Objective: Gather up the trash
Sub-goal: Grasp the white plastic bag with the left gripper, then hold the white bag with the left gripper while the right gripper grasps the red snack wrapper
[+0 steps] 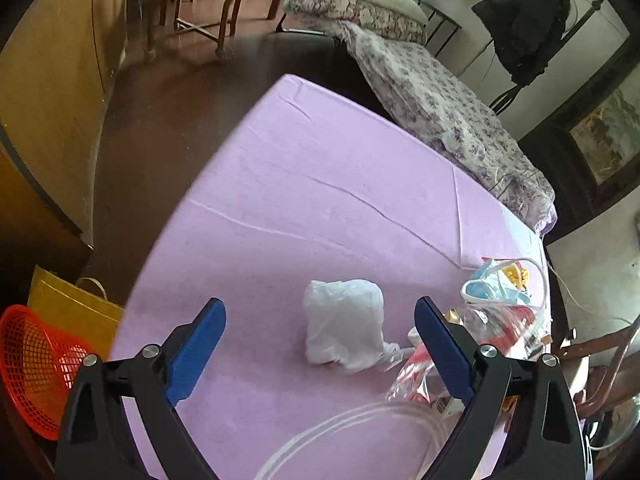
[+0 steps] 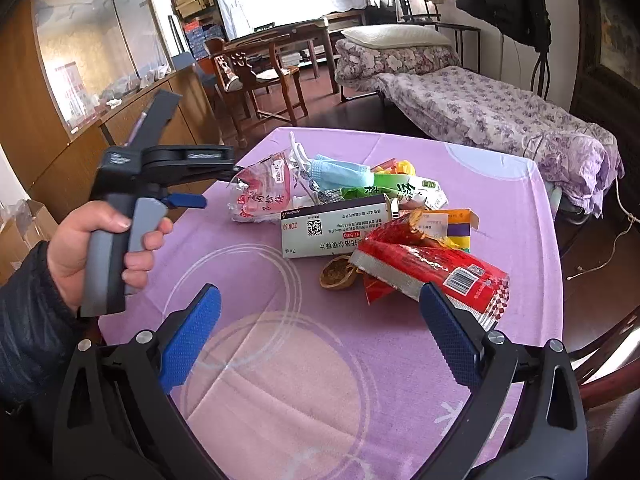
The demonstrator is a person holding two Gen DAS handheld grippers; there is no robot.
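Note:
In the left wrist view a crumpled white plastic bag (image 1: pixel 342 324) lies on the lilac tablecloth (image 1: pixel 304 184). My left gripper (image 1: pixel 320 308) is open above it, one blue finger on each side, not touching. In the right wrist view a heap of trash lies mid-table: a red snack wrapper (image 2: pixel 432 268), a white medicine box (image 2: pixel 336 228), a walnut shell (image 2: pixel 336 276), blue face masks (image 2: pixel 340 172), a green packet (image 2: pixel 400 190) and a clear pink wrapper (image 2: pixel 264 192). My right gripper (image 2: pixel 320 292) is open and empty, just short of the heap. A hand (image 2: pixel 80 248) holds the left gripper's handle.
An orange mesh basket (image 1: pixel 32 364) and a yellow bag (image 1: pixel 68 308) stand on the floor left of the table. A bed with a floral cover (image 2: pixel 480 108) stands beyond the table, with a wooden chair (image 2: pixel 260 76) and a cabinet (image 2: pixel 60 80) to the left.

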